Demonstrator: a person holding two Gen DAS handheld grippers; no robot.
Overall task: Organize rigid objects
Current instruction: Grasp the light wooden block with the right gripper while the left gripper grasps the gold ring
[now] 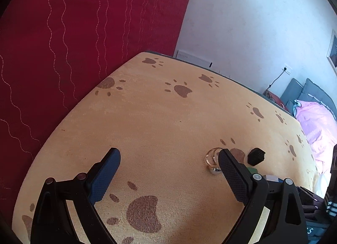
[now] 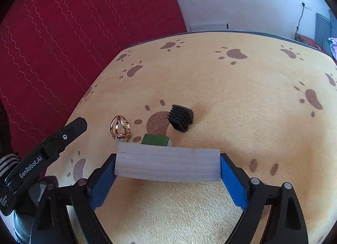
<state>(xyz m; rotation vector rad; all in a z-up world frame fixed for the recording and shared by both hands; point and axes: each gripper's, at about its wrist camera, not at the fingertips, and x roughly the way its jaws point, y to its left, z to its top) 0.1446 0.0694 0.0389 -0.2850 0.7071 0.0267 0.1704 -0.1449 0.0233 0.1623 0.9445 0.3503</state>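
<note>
On the paw-print cloth point(image 2: 242, 100), a white block point(image 2: 167, 165) was clasped between the right gripper's point(image 2: 167, 180) pads, near a gold ring point(image 2: 120, 128); the left gripper point(image 1: 169, 172) was spread empty.

1. Table cover point(image 2: 242, 100): yellow cloth, short matt pile, brown paw prints woven in.
2. Block point(image 2: 167, 165): pale wood, matt, faint grain lines; seen at 6 o'clock of the green piece point(image 2: 157, 139), smooth, slightly glossy.
3. Ring object point(image 2: 120, 128): gold-toned metal, polished, glossy.
4. Ribbed cap point(image 2: 181, 117): black plastic, dull sheen, at 2 o'clock of the green piece.
5. Red cloth point(image 1: 63, 43): matt, wavy stitching.
6. Gripper pads point(image 2: 233, 183): blue, finely textured.
</note>
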